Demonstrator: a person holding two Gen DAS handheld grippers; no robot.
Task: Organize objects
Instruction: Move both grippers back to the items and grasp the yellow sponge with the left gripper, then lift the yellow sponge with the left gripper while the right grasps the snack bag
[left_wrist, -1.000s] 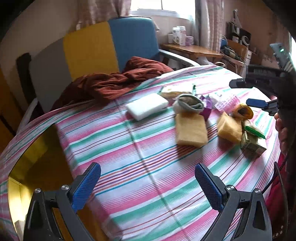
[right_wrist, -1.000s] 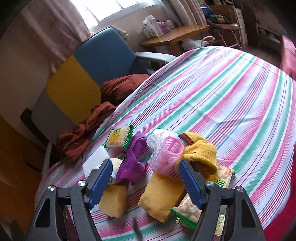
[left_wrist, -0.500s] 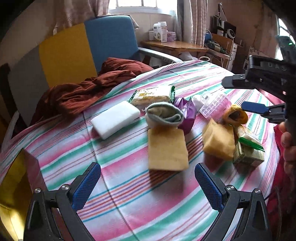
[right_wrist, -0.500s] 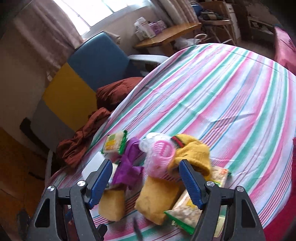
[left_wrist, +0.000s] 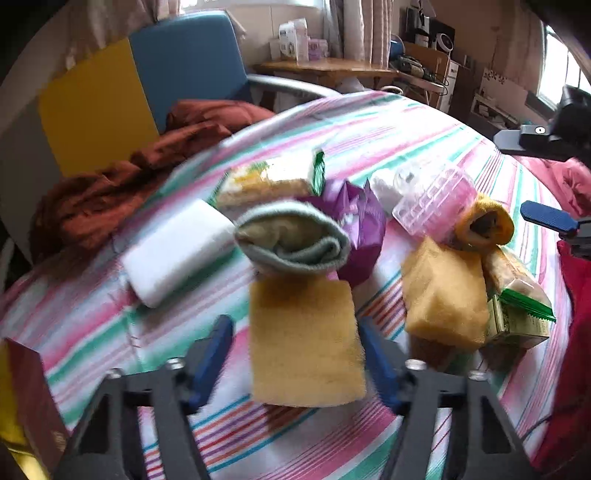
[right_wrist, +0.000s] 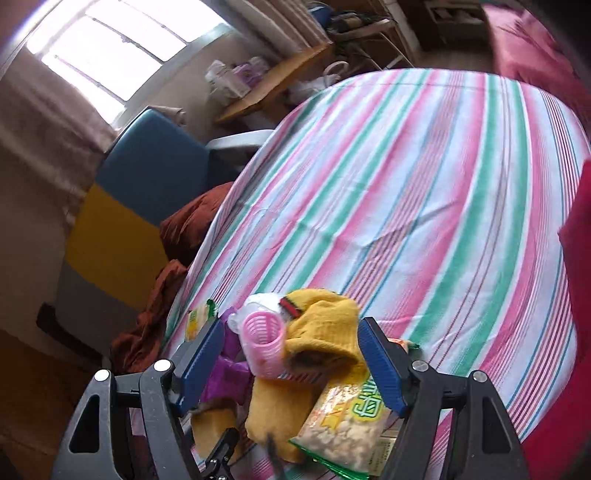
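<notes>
My left hand-held gripper (left_wrist: 295, 354) hangs open, its fingers either side of the yellow sponge (left_wrist: 304, 343) on the striped desk (left_wrist: 406, 125); its long axis runs straight ahead. My right hand-held gripper (right_wrist: 291, 362), also open, hovers over the yellow sock (right_wrist: 325, 328).
</notes>
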